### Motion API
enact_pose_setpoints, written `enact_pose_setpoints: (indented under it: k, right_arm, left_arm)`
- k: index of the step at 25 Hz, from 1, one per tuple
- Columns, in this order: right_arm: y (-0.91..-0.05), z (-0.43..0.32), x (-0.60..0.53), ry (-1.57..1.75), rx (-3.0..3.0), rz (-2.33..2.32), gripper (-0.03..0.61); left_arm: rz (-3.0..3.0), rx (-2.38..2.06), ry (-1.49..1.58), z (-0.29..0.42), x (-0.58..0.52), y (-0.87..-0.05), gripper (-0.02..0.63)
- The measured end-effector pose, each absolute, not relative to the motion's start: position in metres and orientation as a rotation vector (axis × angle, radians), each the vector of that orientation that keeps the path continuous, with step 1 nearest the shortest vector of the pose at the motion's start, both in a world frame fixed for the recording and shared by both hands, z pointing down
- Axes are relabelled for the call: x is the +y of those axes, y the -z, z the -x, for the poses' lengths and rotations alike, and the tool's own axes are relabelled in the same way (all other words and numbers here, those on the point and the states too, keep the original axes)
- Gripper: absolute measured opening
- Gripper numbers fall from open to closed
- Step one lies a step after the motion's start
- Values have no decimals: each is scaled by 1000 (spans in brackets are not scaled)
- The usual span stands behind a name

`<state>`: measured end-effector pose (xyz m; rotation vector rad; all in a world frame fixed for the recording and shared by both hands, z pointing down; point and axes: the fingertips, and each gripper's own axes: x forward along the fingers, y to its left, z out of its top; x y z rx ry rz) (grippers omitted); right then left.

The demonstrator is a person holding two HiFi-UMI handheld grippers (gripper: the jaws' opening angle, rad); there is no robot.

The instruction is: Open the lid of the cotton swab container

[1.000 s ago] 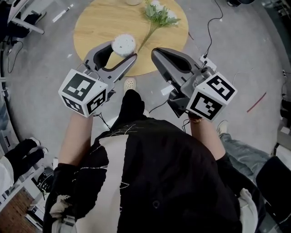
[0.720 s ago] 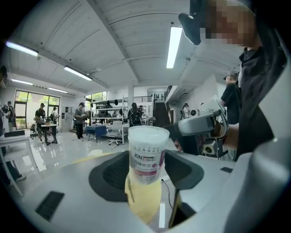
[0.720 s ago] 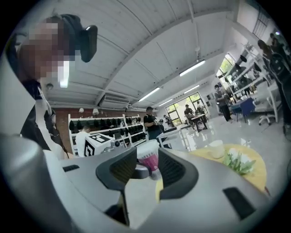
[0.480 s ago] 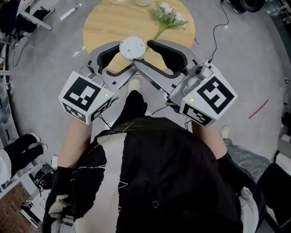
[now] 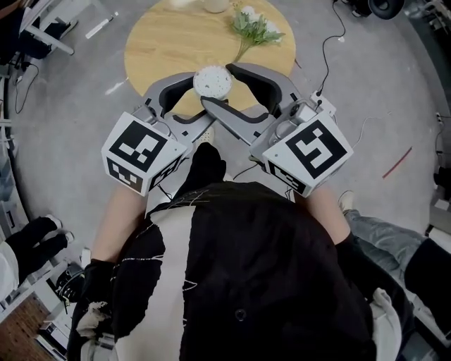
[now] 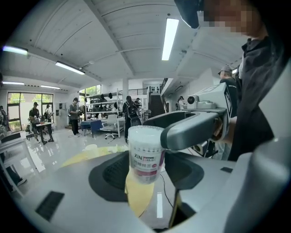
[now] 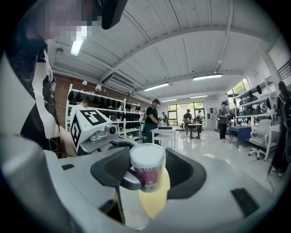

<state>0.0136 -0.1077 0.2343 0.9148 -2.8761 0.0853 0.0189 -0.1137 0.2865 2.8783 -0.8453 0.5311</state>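
The cotton swab container, a small clear tub with a white lid and a pink label, hangs in the air over the near edge of the round wooden table. My left gripper is shut on its body from the left. My right gripper comes in from the right; its jaws have just been opening and now stand wide on either side of the container, with no pad visibly pressing on it. One right finger crosses the left gripper view beside the lid.
A sprig of artificial flowers lies on the far right of the table, and a pale cup stands at its far edge. Cables trail over the grey floor. People and desks are far off in the hall.
The right gripper, shut and apart to the right a second ago, has rolled, moved in to the container and opened around it. The left gripper has kept its hold and shifted slightly.
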Motion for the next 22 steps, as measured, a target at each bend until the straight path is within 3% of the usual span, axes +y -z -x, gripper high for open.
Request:
enact_pose_setpoints:
  k: [6, 18, 22]
  right_arm:
    - [-237, -15, -99, -177, -2866, -960, 245]
    - [-239, -10, -101, -690, -2951, -910, 233]
    - [-239, -5, -100, -674, -2942, -889, 233]
  left_arm:
    - [-2855, -822, -538, -19, -103, -287, 256]
    - [-2890, -902, -567, -3, -99, -287, 252]
    - [-2870, -905, -541, 1, -97, -289, 250]
